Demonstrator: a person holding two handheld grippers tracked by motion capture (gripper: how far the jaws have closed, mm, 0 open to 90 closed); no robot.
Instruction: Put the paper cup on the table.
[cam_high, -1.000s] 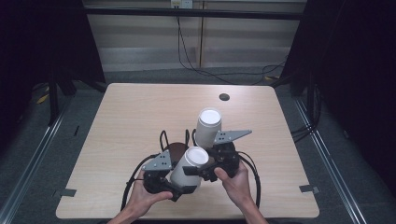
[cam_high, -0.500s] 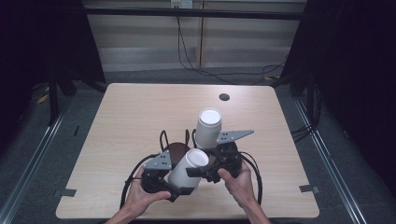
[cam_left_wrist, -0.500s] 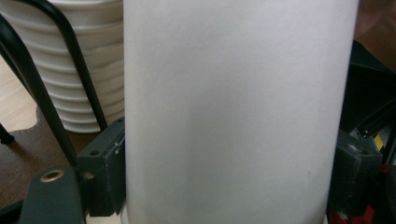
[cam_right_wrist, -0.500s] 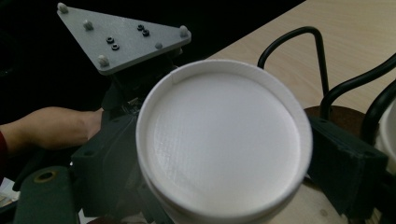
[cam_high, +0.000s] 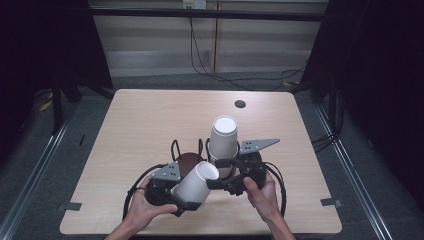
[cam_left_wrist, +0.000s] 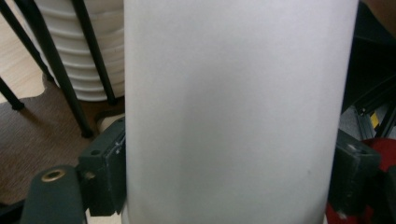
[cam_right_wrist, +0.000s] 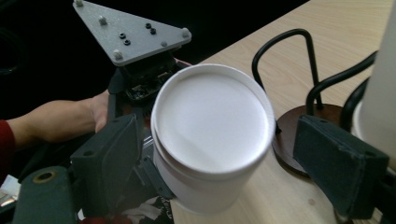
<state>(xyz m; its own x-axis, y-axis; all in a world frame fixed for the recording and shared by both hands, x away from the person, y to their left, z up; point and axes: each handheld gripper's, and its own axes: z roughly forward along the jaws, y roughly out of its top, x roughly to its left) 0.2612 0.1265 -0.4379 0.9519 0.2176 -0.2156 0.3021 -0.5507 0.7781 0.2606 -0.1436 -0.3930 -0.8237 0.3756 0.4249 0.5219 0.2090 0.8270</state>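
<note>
White paper cup (cam_high: 196, 182), light, thin-walled, easily crushed; best taken mid-wall.
Left gripper (cam_high: 175, 192) grips it across the body, jaws having just been closing; its closed base points between the parted, empty right gripper (cam_right_wrist: 243, 158) jaws. Stack of paper cups (cam_high: 223, 141) in wire cup holder (cam_high: 186, 150) just beyond; contents unseen.

1. One wooden table (cam_high: 140, 125).
2. Two grippers: the left gripper (cam_high: 172, 192) and the right gripper (cam_high: 227, 175).
3. Two hands: the left hand (cam_high: 142, 210) and the right hand (cam_high: 262, 195).
4. One loose white paper cup (cam_high: 196, 181), lying on its side.
5. One stack of white paper cups (cam_high: 223, 140), standing upside down. The cups in it are too close together to count.
6. One cup holder (cam_high: 186, 161) with a round brown base and black wire loops.
7. One small dark round hole (cam_high: 240, 104) in the table top.
</note>
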